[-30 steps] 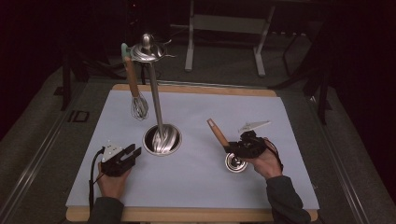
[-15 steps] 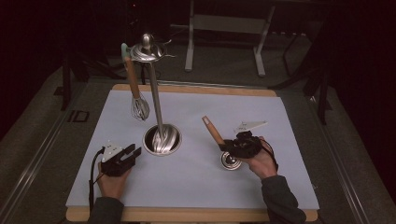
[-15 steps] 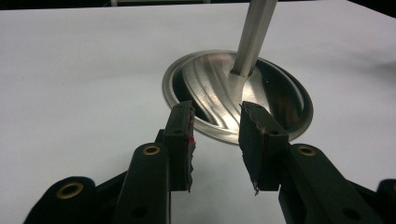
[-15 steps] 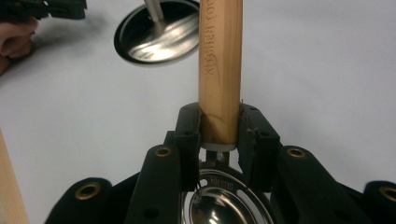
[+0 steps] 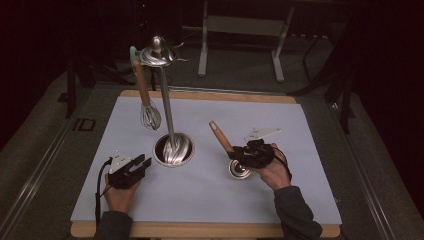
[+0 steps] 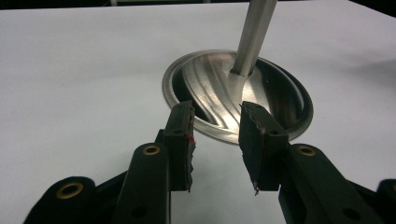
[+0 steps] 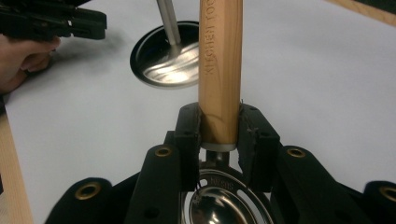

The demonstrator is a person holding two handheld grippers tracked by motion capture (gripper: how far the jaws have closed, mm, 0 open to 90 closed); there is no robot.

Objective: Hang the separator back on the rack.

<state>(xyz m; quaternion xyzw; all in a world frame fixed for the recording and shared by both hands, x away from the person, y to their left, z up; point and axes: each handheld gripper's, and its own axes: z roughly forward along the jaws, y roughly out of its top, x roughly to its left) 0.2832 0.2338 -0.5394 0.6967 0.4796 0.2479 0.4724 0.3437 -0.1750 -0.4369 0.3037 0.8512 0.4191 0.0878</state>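
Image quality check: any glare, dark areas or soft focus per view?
High view: room beyond the table nearly black, picture soft. Left gripper view: streaky glare on the steel stand base, jaws slightly soft. Right gripper view: wooden handle sharp with lettering readable, bright reflection in the metal bowl below it.

stand base mid-mat; whisk behind-left, strainer right.

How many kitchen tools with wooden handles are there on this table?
2: a whisk hanging from the metal stand at the back left, and a metal-bowled utensil clamped by its handle in the right gripper. None seems hidden.
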